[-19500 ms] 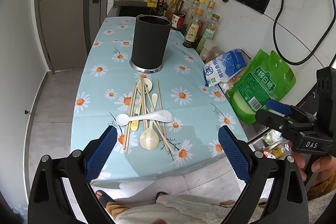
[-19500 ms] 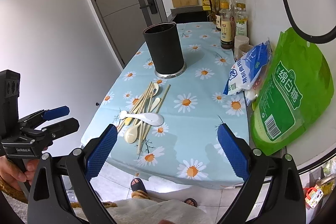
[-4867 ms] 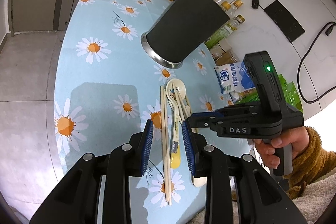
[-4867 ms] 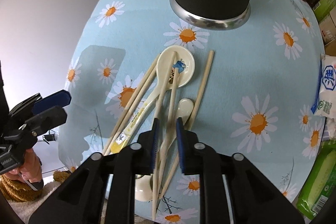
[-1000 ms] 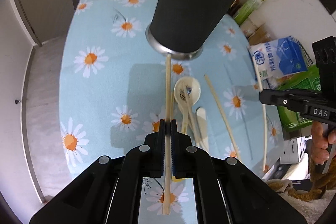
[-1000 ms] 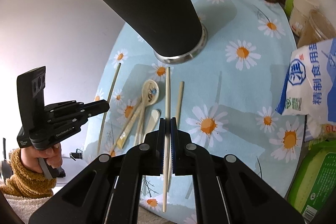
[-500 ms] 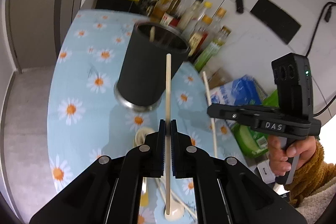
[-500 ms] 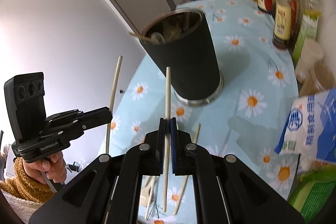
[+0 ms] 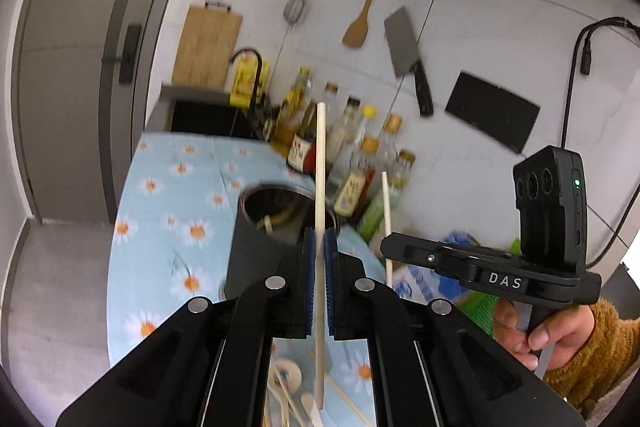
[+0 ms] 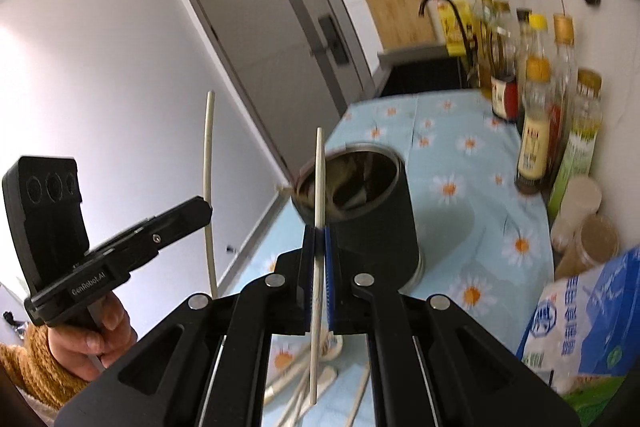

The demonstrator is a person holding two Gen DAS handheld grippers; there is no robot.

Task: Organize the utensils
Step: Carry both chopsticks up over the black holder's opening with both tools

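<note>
My left gripper [image 9: 319, 259] is shut on a pale chopstick [image 9: 320, 163] and holds it upright, above and in front of the black utensil holder [image 9: 256, 255]. My right gripper [image 10: 319, 255] is shut on another chopstick [image 10: 319, 179], also upright, near the holder [image 10: 372, 223]. The holder has a few utensils inside. Each gripper shows in the other's view: the right one [image 9: 386, 251] with its chopstick [image 9: 385, 211], the left one [image 10: 206, 213] with its chopstick [image 10: 208, 163]. Spoons and chopsticks [image 9: 296, 391] lie on the daisy tablecloth [image 9: 160, 211] below.
Sauce bottles [image 10: 536, 131] stand along the wall behind the holder. Jars [image 10: 588, 235] and a blue-white bag [image 10: 584, 331] sit at the right. A sink and tap [image 9: 248, 75] are at the far end. A knife and spatula hang on the wall.
Both grippers have risen and tilted up with their chopsticks. The holder now appears lower in both views, with its open top visible.
</note>
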